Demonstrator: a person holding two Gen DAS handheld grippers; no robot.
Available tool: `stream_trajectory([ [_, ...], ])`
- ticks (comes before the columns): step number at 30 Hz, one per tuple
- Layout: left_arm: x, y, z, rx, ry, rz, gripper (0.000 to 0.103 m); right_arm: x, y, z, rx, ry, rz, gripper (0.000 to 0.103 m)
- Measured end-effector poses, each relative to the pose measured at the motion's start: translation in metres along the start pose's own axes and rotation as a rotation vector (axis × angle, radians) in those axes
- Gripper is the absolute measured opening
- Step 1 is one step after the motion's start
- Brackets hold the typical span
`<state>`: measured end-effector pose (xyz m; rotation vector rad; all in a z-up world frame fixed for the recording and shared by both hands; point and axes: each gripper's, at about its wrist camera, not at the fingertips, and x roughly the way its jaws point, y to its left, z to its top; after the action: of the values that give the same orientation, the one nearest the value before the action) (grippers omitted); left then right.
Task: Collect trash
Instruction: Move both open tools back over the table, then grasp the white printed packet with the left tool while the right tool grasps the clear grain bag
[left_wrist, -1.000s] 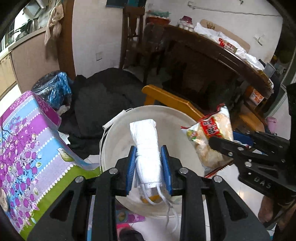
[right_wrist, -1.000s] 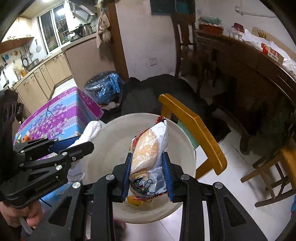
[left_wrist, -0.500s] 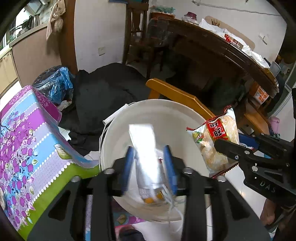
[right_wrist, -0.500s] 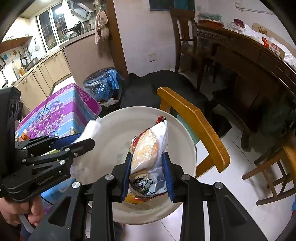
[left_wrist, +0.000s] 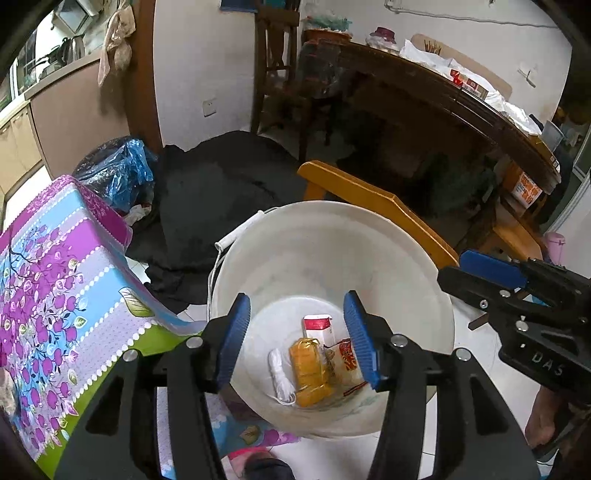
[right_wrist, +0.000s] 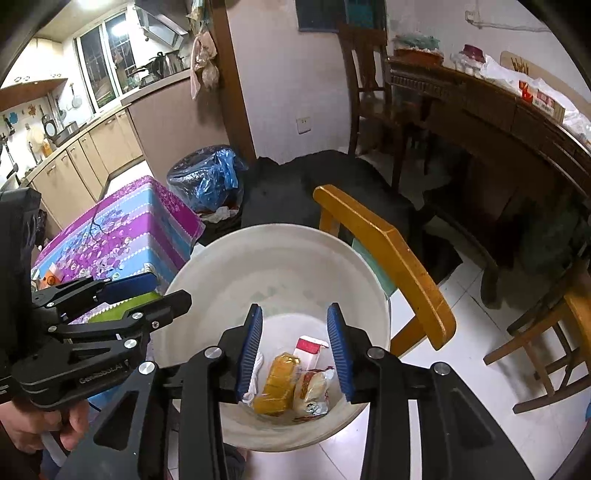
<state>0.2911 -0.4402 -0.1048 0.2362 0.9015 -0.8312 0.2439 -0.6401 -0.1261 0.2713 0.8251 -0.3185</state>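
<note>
A white bucket (left_wrist: 332, 236) stands on the floor below both grippers; it also shows in the right wrist view (right_wrist: 280, 251). At its bottom lie a rolled white mask (left_wrist: 279, 373), a yellow packet (left_wrist: 308, 369), a red-and-white carton (left_wrist: 319, 326) and a snack bag (left_wrist: 347, 360). The right wrist view shows the snack bag (right_wrist: 312, 391), yellow packet (right_wrist: 277, 387) and carton (right_wrist: 308, 349) too. My left gripper (left_wrist: 299, 336) is open and empty above the bucket. My right gripper (right_wrist: 293, 354) is open and empty above it too.
A yellow wooden chair (right_wrist: 388, 251) stands behind the bucket to the right. A table with a purple flowered cloth (left_wrist: 55, 288) is on the left. A blue trash bag (right_wrist: 207, 177) and black cloth (left_wrist: 221, 184) lie behind. A dark wooden table (right_wrist: 498, 122) is at right.
Both grippers opened. The white mask dropped from the left gripper and the snack bag from the right gripper into the bucket.
</note>
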Motion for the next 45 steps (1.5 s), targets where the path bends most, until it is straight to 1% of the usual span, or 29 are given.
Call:
stream_trajectory([
  [5, -0.009, 0.002, -0.003, 0.000, -0.013, 0.007, 0.051, -0.023, 0.010, 0.001, -0.018, -0.058, -0.005, 0.038],
  [7, -0.016, 0.005, -0.005, -0.001, -0.027, 0.013, 0.051, -0.040, 0.020, 0.000, -0.036, -0.118, -0.024, 0.041],
  [8, -0.022, 0.007, -0.008, 0.000, -0.038, 0.022, 0.051, -0.048, 0.024, -0.002, -0.041, -0.149, -0.027, 0.046],
  [9, -0.030, 0.010, -0.011, -0.001, -0.057, 0.034, 0.051, -0.063, 0.030, -0.005, -0.049, -0.210, -0.023, 0.056],
  [10, -0.038, 0.013, -0.014, -0.003, -0.071, 0.038, 0.051, -0.075, 0.036, -0.009, -0.054, -0.258, -0.025, 0.061],
  [11, -0.047, 0.018, -0.019, -0.006, -0.091, 0.044, 0.052, -0.090, 0.044, -0.014, -0.062, -0.319, -0.027, 0.069],
  [12, -0.063, 0.024, -0.026, -0.011, -0.125, 0.062, 0.054, -0.112, 0.057, -0.025, -0.077, -0.415, -0.018, 0.075],
  [13, -0.074, 0.029, -0.031, -0.011, -0.152, 0.075, 0.054, -0.123, 0.065, -0.032, -0.085, -0.461, -0.010, 0.078],
  [15, -0.110, 0.045, -0.049, -0.008, -0.234, 0.125, 0.060, -0.148, 0.086, -0.052, -0.105, -0.570, 0.028, 0.087],
  [17, -0.140, 0.063, -0.068, -0.011, -0.294, 0.165, 0.066, -0.162, 0.108, -0.073, -0.121, -0.639, 0.091, 0.090],
  [18, -0.152, 0.073, -0.075, -0.023, -0.314, 0.187, 0.069, -0.165, 0.115, -0.080, -0.127, -0.650, 0.121, 0.091],
  [19, -0.169, 0.090, -0.089, -0.045, -0.337, 0.211, 0.070, -0.165, 0.124, -0.086, -0.138, -0.652, 0.157, 0.092],
  [21, -0.190, 0.120, -0.109, -0.081, -0.351, 0.237, 0.074, -0.159, 0.146, -0.096, -0.178, -0.629, 0.234, 0.092],
  [22, -0.201, 0.143, -0.125, -0.102, -0.350, 0.274, 0.074, -0.152, 0.162, -0.100, -0.214, -0.604, 0.276, 0.092],
  [23, -0.209, 0.164, -0.139, -0.116, -0.342, 0.307, 0.074, -0.148, 0.173, -0.105, -0.240, -0.584, 0.297, 0.092],
  [24, -0.215, 0.188, -0.153, -0.138, -0.324, 0.344, 0.074, -0.139, 0.195, -0.109, -0.295, -0.543, 0.347, 0.092],
  [27, -0.228, 0.257, -0.189, -0.230, -0.267, 0.408, 0.075, -0.125, 0.245, -0.118, -0.413, -0.467, 0.450, 0.092],
  [28, -0.235, 0.280, -0.200, -0.261, -0.259, 0.421, 0.075, -0.120, 0.263, -0.121, -0.444, -0.447, 0.483, 0.092],
  [30, -0.245, 0.314, -0.213, -0.273, -0.254, 0.404, 0.075, -0.111, 0.291, -0.124, -0.462, -0.406, 0.534, 0.092],
  [32, -0.253, 0.343, -0.218, -0.207, -0.252, 0.400, 0.075, -0.107, 0.312, -0.125, -0.459, -0.384, 0.563, 0.092],
  [34, -0.253, 0.362, -0.217, -0.146, -0.228, 0.401, 0.074, -0.102, 0.333, -0.131, -0.464, -0.363, 0.586, 0.092],
  [35, -0.250, 0.371, -0.216, -0.106, -0.209, 0.399, 0.071, -0.099, 0.342, -0.133, -0.470, -0.354, 0.589, 0.092],
  [36, -0.247, 0.377, -0.215, -0.082, -0.193, 0.394, 0.062, -0.095, 0.344, -0.134, -0.474, -0.345, 0.594, 0.092],
  [37, -0.241, 0.383, -0.213, -0.044, -0.152, 0.348, 0.058, -0.092, 0.349, -0.139, -0.477, -0.332, 0.597, 0.092],
  [38, -0.237, 0.385, -0.214, -0.013, -0.132, 0.313, 0.052, -0.088, 0.354, -0.139, -0.478, -0.321, 0.596, 0.092],
  [40, -0.232, 0.377, -0.215, 0.076, -0.103, 0.268, 0.051, -0.077, 0.361, -0.140, -0.478, -0.295, 0.591, 0.092],
  [42, -0.228, 0.369, -0.217, 0.131, -0.088, 0.234, 0.050, -0.069, 0.363, -0.141, -0.468, -0.274, 0.585, 0.092],
  [44, -0.221, 0.363, -0.217, 0.181, -0.061, 0.228, 0.050, -0.061, 0.363, -0.138, -0.460, -0.258, 0.581, 0.092],
  [45, -0.216, 0.364, -0.217, 0.195, -0.043, 0.231, 0.047, -0.058, 0.365, -0.138, -0.456, -0.251, 0.578, 0.092],
])
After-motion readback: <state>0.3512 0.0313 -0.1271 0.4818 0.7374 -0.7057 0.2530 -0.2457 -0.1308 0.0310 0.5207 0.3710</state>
